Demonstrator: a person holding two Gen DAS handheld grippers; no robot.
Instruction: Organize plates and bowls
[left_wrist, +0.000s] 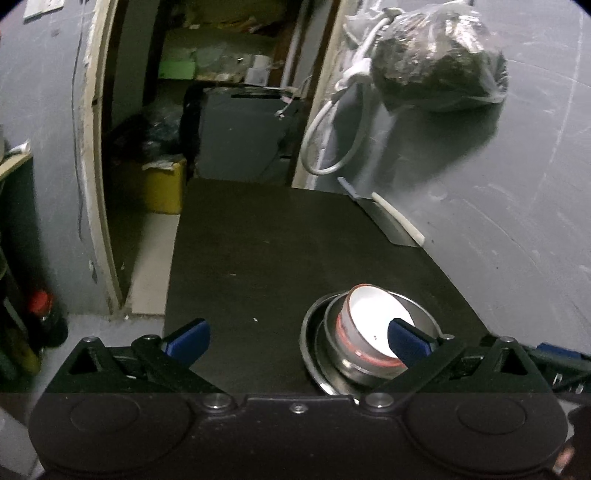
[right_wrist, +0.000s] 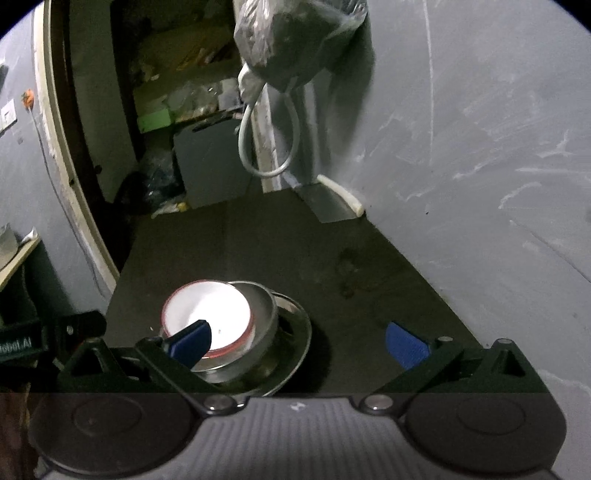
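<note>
A dark, matte tabletop (left_wrist: 258, 258) runs up to a grey scuffed wall (left_wrist: 498, 184), and near its front edge sits a small stack of dishes. At the bottom is a shallow, shiny steel plate (left_wrist: 314, 354), on it a round steel bowl (left_wrist: 421, 310), and nested inside that a white bowl with a red rim band (left_wrist: 365, 314), tipped slightly rather than sitting level. The right wrist view shows the same stack from the other side: steel plate (right_wrist: 291, 343), steel bowl (right_wrist: 264, 306), white bowl (right_wrist: 207, 306), its inside glaring bright under the light.

The left gripper (left_wrist: 297, 334) is spread wide with nothing between its blue-padded fingers (left_wrist: 188, 338); the right-hand pad overlaps the white bowl in the picture, but whether it touches the bowl cannot be told. The right gripper (right_wrist: 299, 343) is likewise spread apart and grasps nothing, one blue pad in front of the white bowl's near rim and the other over bare tabletop.

At the far end of the table a flat metal blade with a pale handle (left_wrist: 391, 221) lies against the wall. Above it hang a clear plastic bag of dark contents (left_wrist: 439, 59) and a looped white cable (left_wrist: 332, 147). Beyond the table, a doorway opens onto cluttered shelves, with a yellow box (left_wrist: 162, 188) on the floor
</note>
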